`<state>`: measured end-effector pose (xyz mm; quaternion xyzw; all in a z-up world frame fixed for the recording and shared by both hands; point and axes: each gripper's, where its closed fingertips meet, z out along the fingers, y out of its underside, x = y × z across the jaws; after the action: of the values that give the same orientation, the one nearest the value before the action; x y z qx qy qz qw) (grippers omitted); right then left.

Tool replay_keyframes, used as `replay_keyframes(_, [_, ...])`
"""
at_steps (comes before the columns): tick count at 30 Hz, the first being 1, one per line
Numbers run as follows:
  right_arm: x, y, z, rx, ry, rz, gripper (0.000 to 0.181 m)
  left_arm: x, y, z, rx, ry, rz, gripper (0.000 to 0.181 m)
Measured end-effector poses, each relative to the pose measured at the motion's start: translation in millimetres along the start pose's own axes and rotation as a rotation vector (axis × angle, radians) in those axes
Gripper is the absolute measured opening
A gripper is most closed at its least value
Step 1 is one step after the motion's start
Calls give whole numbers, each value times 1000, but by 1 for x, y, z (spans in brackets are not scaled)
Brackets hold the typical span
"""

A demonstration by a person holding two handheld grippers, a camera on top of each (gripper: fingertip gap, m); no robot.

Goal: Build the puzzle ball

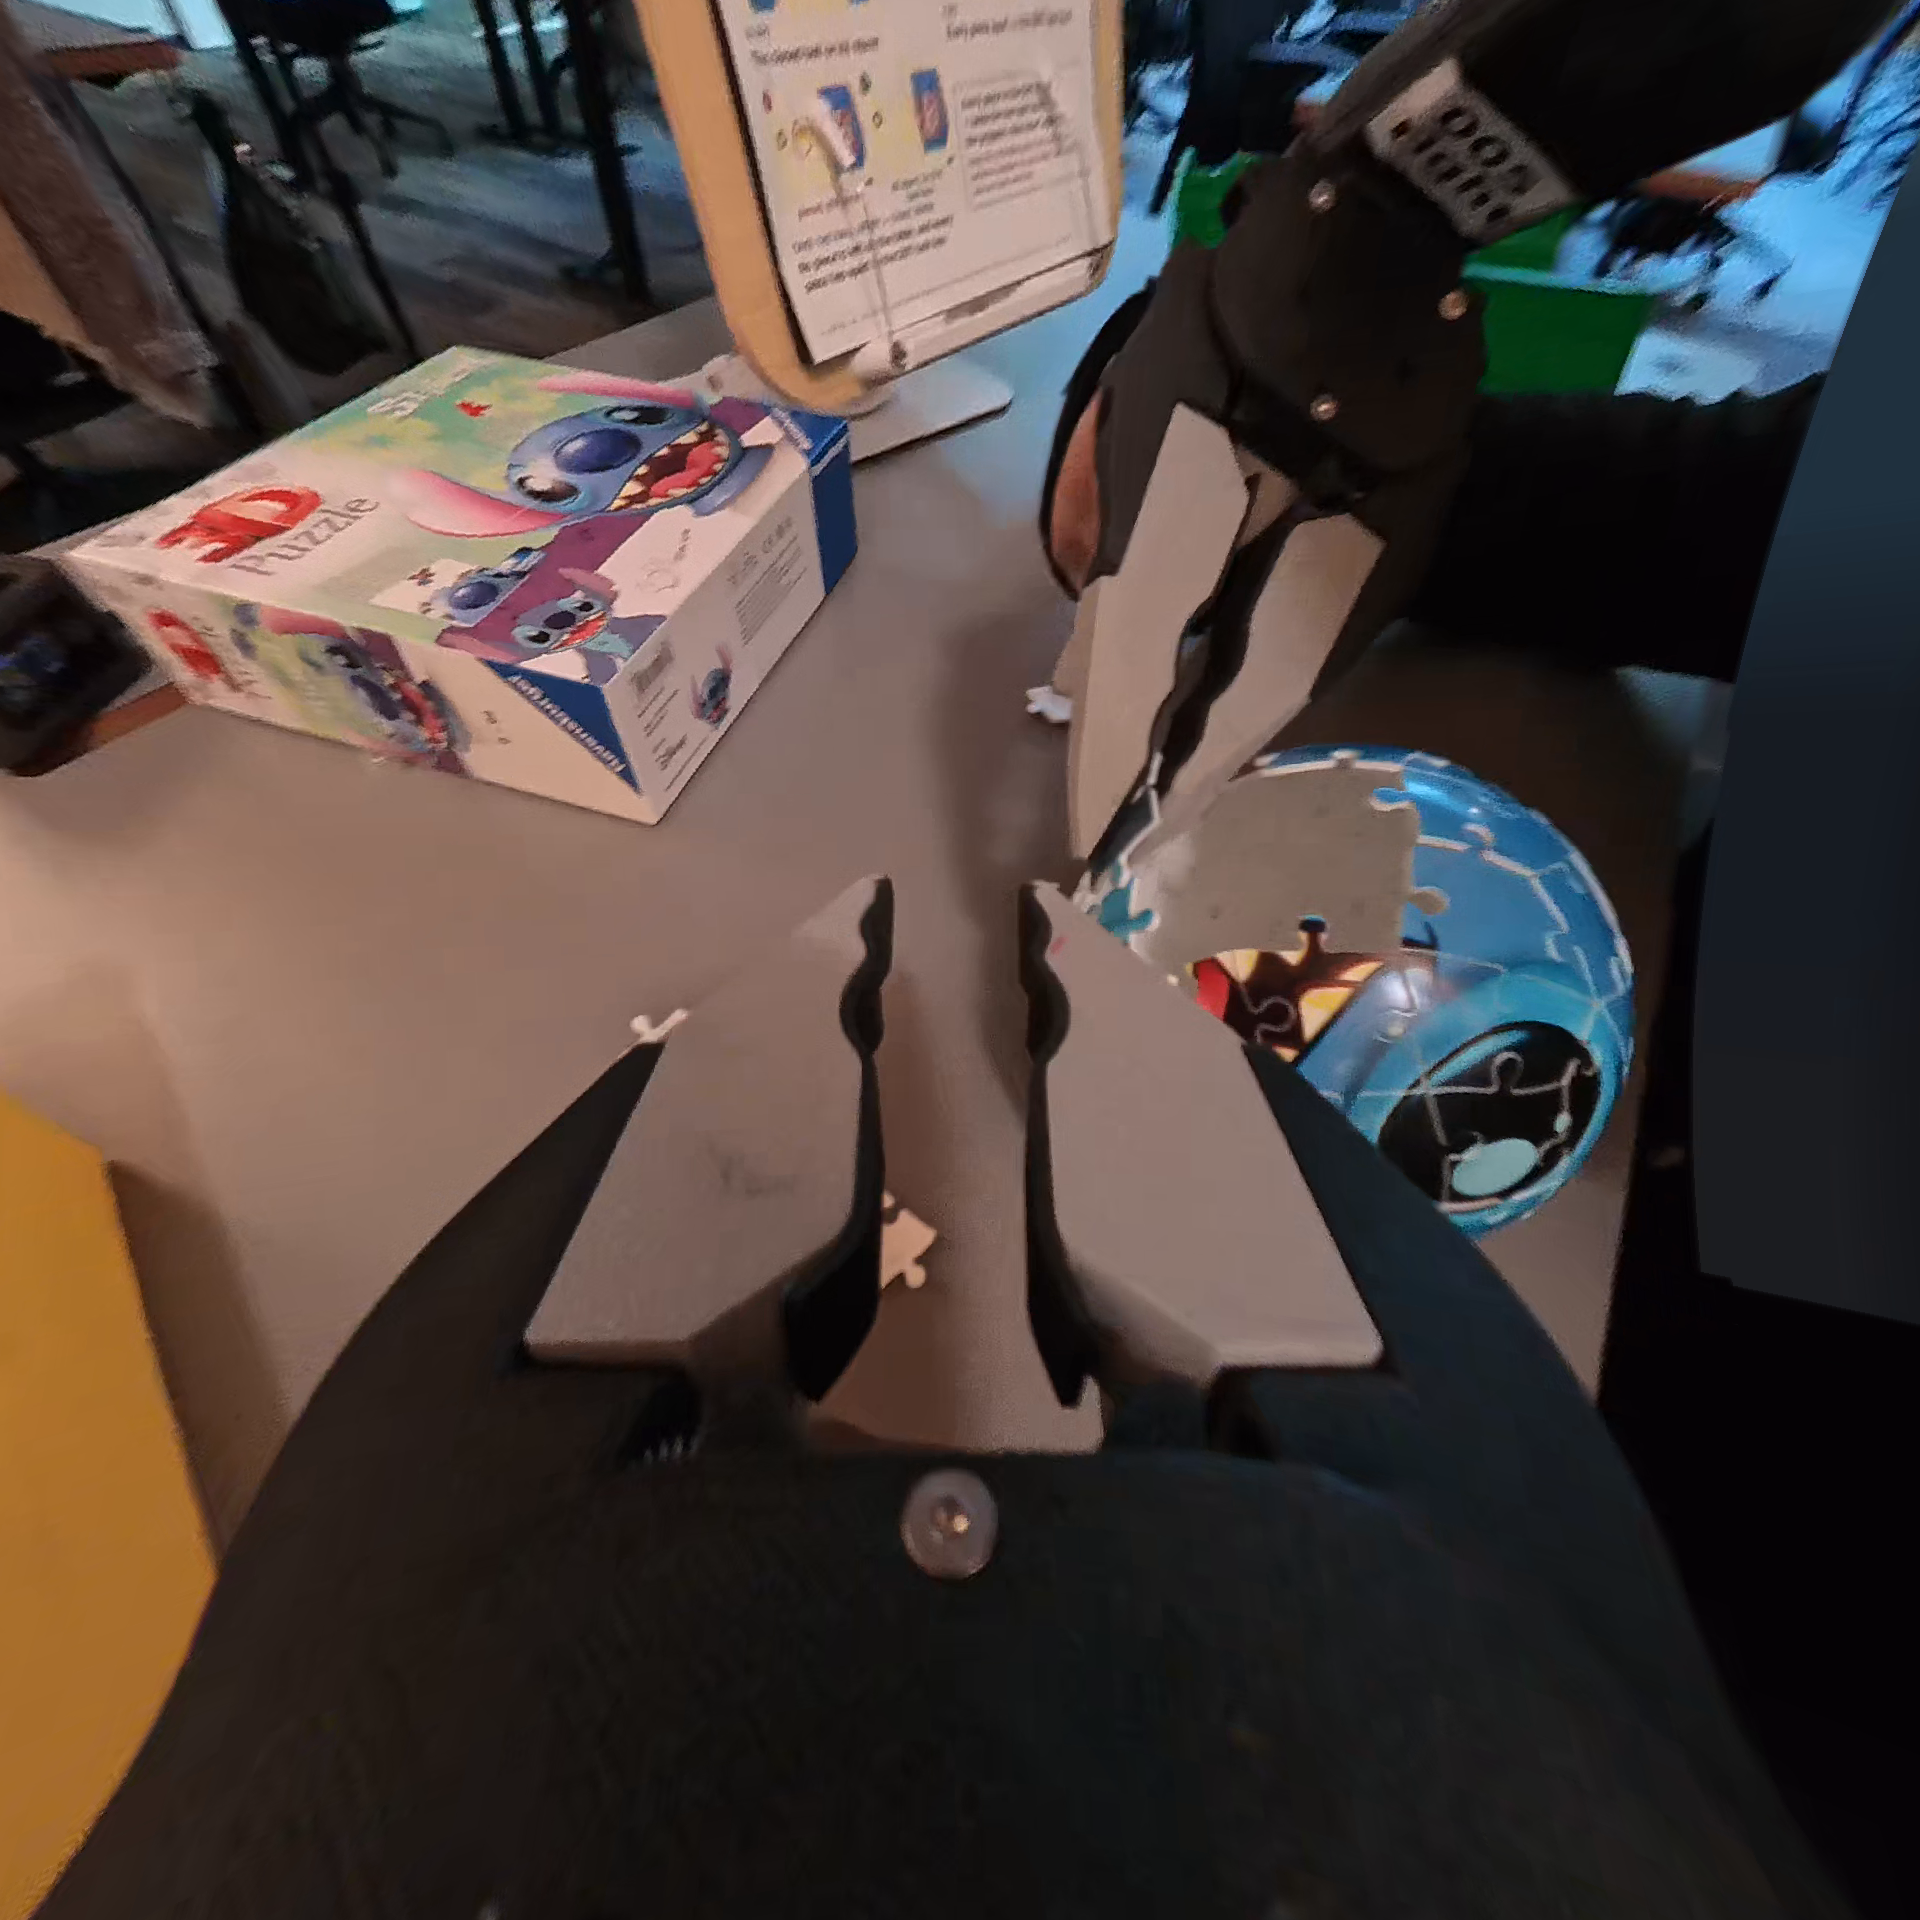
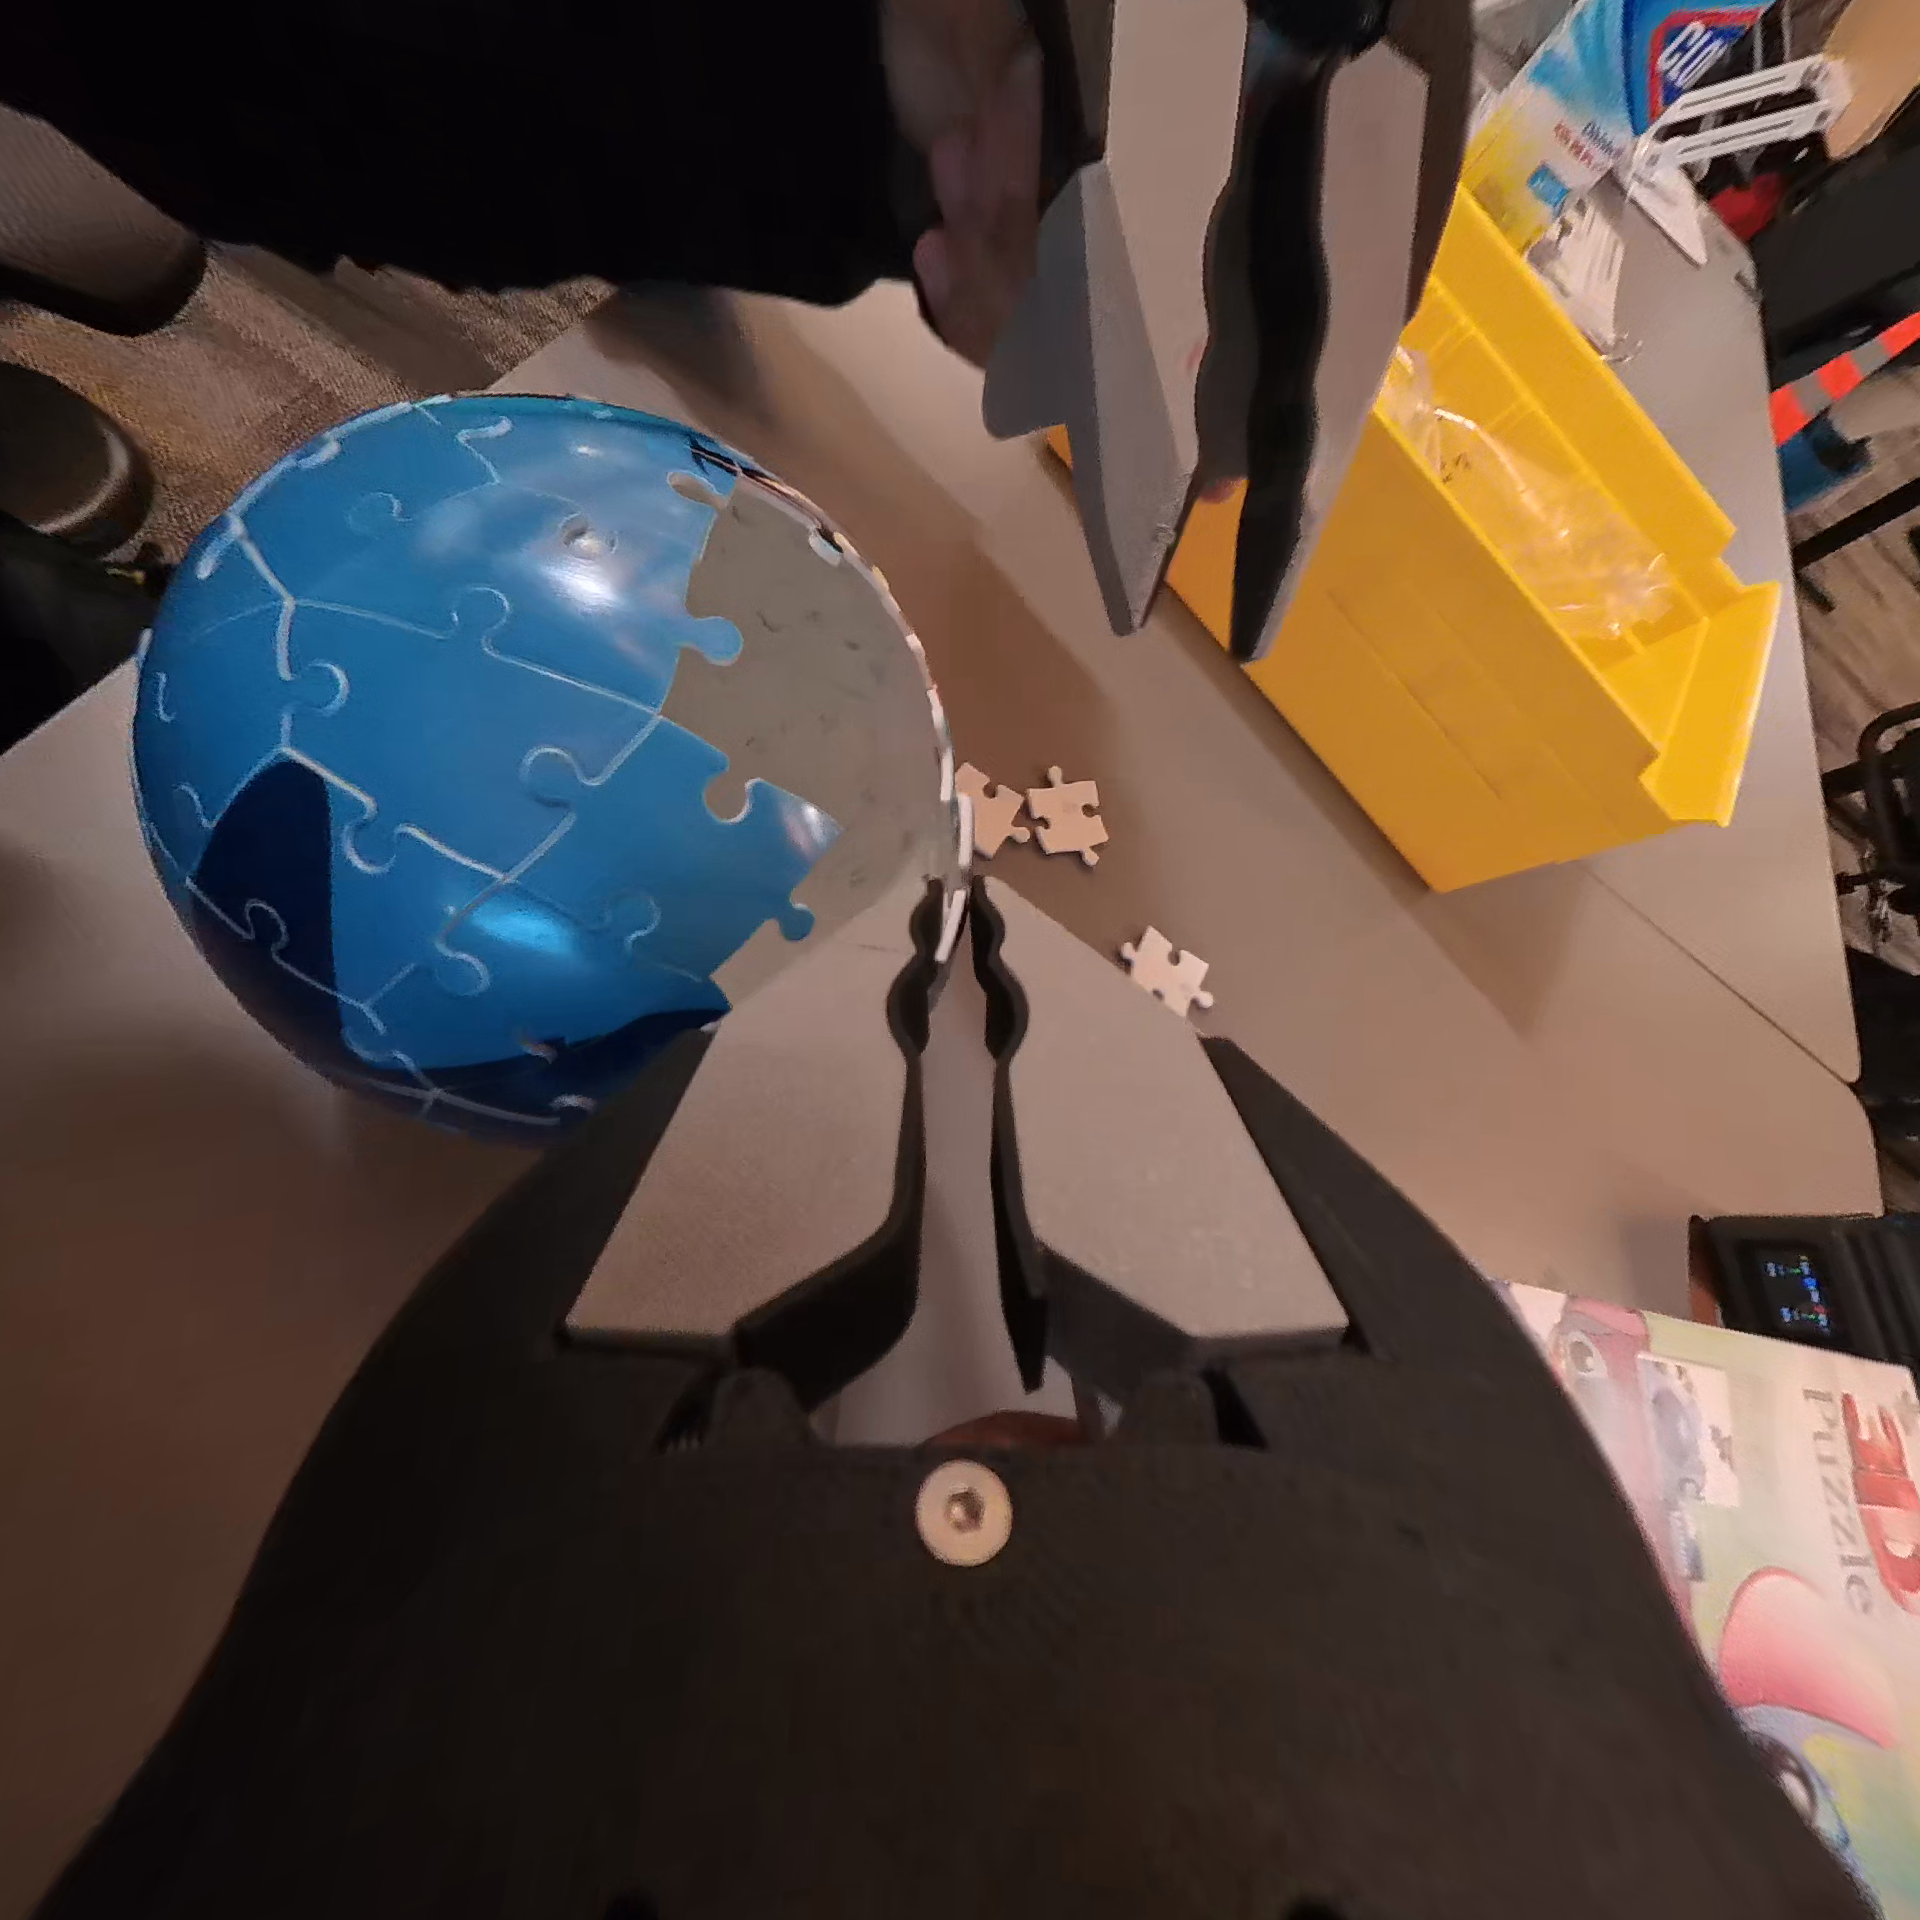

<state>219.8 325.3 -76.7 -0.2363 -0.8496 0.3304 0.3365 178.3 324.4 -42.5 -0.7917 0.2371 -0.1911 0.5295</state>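
Beside ball (image 2: 468, 769): yellow bin (image 2: 1538, 665) (loose pieces (image 2: 1065, 816))

Black tongs (image 1: 956, 914) with grey wedge fingers (image 1: 727, 1143), wavy black pads, silver screw.

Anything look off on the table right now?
The puzzle ball has an open gap, grey inside showing. Three loose pieces lie face-down beside it. Nothing looks damaged or spilled.
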Motion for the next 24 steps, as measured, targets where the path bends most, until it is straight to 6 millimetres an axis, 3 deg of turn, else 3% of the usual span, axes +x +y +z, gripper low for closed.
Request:
replay_keyframes(4, [15,-8,-20,85,55,44,0,-10,13,6,-29,-16,-12,24])
replay_keyframes(6, [23,3,-33,79,31,178,0,-5,20,5,-47,-9,19,27])
replay_keyframes(8, [22,43,-36,-51,-53,369,0,9,26,1,-56,66,12,38])
replay_keyframes(11, [16,101,-26,-204,-74,508,4,22,32,-13,-38,142,-10,55])
replay_keyframes(13, [7,122,-18,-261,-114,579,2,34,33,-22,-4,194,-8,67])
replay_keyframes(15, [0,132,-14,-297,-146,613,3,46,37,-26,8,224,-2,75])
replay_keyframes(19, [0,118,-15,-282,-154,613,20,55,58,-23,-43,150,31,87])
replay_keyframes(24, [13,53,-10,-167,-238,614,28,72,66,-13,-37,121,64,91])
